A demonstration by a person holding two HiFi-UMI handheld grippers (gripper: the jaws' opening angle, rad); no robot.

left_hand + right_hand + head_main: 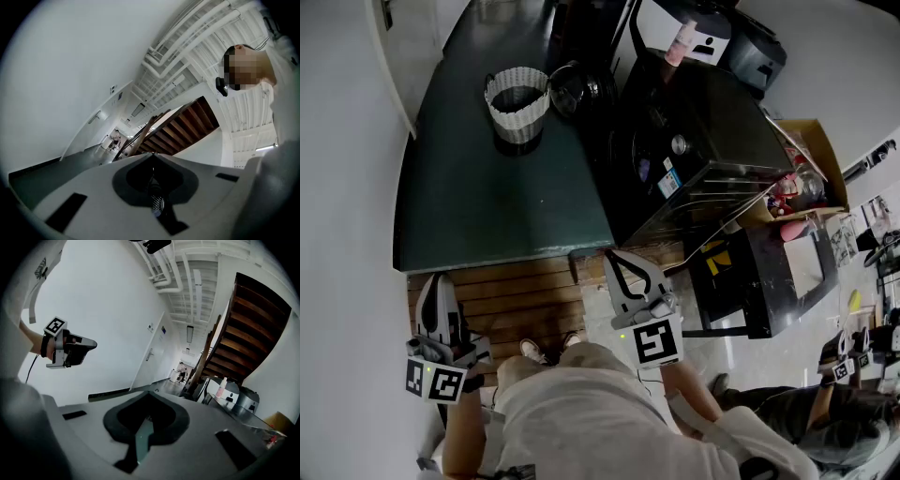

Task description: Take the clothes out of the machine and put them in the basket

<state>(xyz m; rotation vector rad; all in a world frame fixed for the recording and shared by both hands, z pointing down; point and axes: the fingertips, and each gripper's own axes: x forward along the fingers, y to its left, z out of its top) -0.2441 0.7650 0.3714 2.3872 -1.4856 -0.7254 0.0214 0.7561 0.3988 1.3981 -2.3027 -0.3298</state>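
A woven white basket (517,101) stands empty on the dark green floor at the upper left. Right of it is the black machine (703,141), with its dark front (649,159) facing the basket; I see no clothes. Both grippers hang low near my body, well short of the machine. My left gripper (441,279) is at the lower left, shut and empty, pointing slightly upward (152,155). My right gripper (611,256) sits over the wooden boards, jaws together with nothing between them (149,392). The left gripper (70,350) also shows in the right gripper view.
A white wall (347,187) runs along the left. A pink bottle (682,42) stands on an appliance behind the machine. A cardboard box (811,159) and a black stand (769,272) are at the right. Another person (825,412) sits at the lower right. A wooden staircase (253,333) rises ahead.
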